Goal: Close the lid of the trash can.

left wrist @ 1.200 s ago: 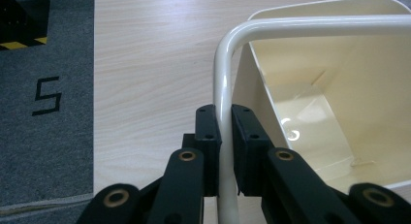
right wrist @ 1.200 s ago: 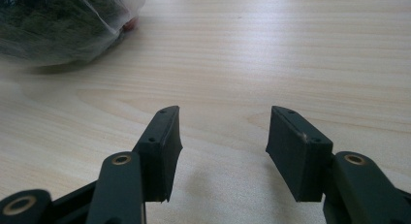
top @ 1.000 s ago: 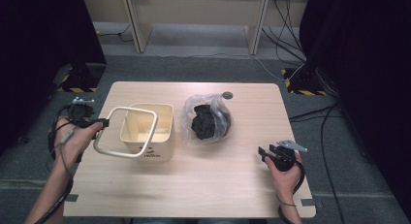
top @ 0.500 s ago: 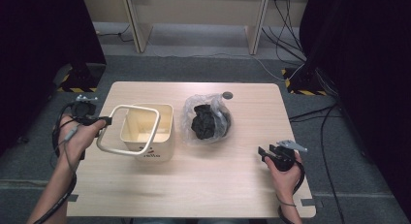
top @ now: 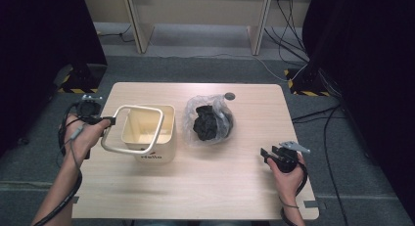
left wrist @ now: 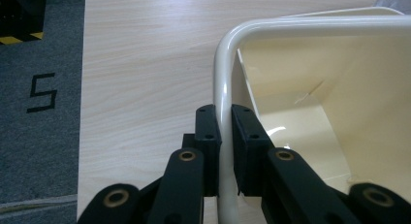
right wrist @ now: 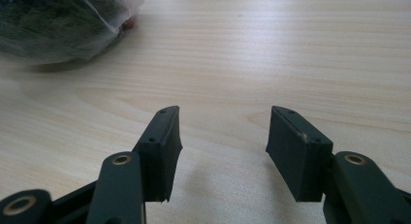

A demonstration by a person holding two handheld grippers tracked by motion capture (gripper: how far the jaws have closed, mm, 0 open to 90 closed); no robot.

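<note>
Bucket (top: 150, 133) near the table's (top: 244, 187) left edge: left gripper (top: 105, 122) clamped on its handle (left wrist: 224, 88), which has swung slightly further left than a second ago, so the lift looks about to start. Bucket interior empty; clear bag (top: 209, 121) of dark stuff mid-table. Right gripper (top: 266, 154) parked, fingers apart, near the right front corner.

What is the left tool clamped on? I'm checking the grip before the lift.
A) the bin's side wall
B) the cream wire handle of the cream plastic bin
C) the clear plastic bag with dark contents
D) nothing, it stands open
B: in the left gripper view the left tool has both black pads pressed against the cream wire handle of the cream plastic bin, while the clear plastic bag with dark contents lies apart on the table.
</note>
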